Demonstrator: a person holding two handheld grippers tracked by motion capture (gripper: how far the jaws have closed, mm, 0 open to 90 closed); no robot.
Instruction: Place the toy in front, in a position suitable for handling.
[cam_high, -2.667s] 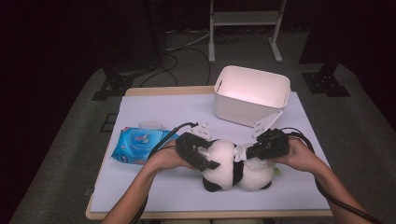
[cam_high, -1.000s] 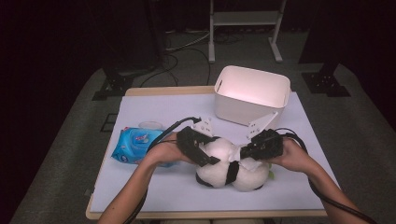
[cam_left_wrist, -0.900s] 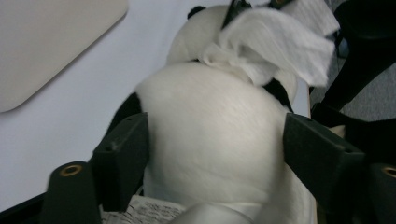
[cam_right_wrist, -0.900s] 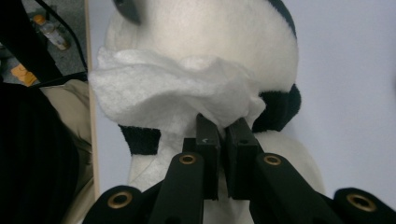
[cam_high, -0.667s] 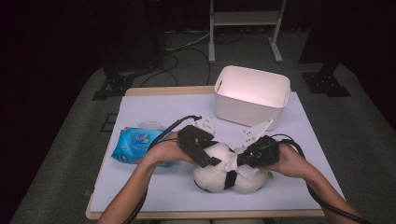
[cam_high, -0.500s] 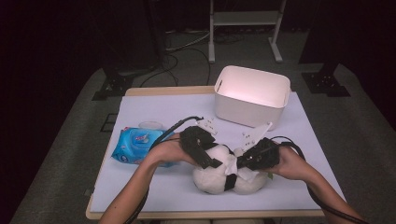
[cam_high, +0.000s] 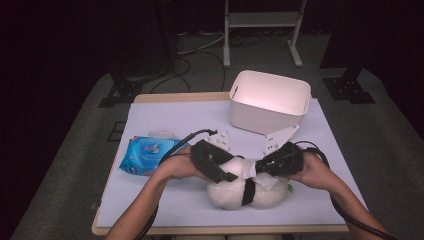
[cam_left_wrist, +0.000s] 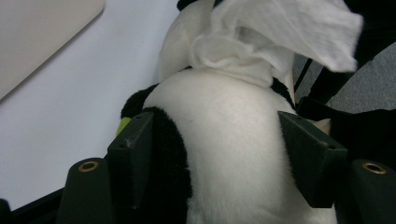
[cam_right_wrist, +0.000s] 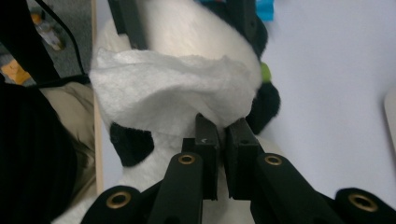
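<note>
A white and black plush panda (cam_high: 227, 194) lies on the table's near middle. My left gripper (cam_high: 226, 175) straddles its body from the left; in the left gripper view its pads (cam_left_wrist: 133, 154) press the panda (cam_left_wrist: 229, 140) from both sides. Those jaws have just been closing with the toy between them. My right gripper (cam_high: 261, 167) comes in from the right, shut on a crumpled white wipe (cam_high: 250, 169). In the right gripper view the wipe (cam_right_wrist: 173, 93) is pinched at the jaw tips (cam_right_wrist: 223, 135) and lies against the panda (cam_right_wrist: 187, 28). The left gripper view has the wipe (cam_left_wrist: 280, 32) atop the toy.
A white rectangular bin (cam_high: 270, 102) stands at the back right of the white table top (cam_high: 175, 115). A blue pack of wipes (cam_high: 147, 155) lies left of my left hand. Cables trail from both grippers. The table's front edge runs just below the panda.
The right gripper with the wipe has shifted a little to the left over the top of the panda. The left hand has kept its place on the toy.
</note>
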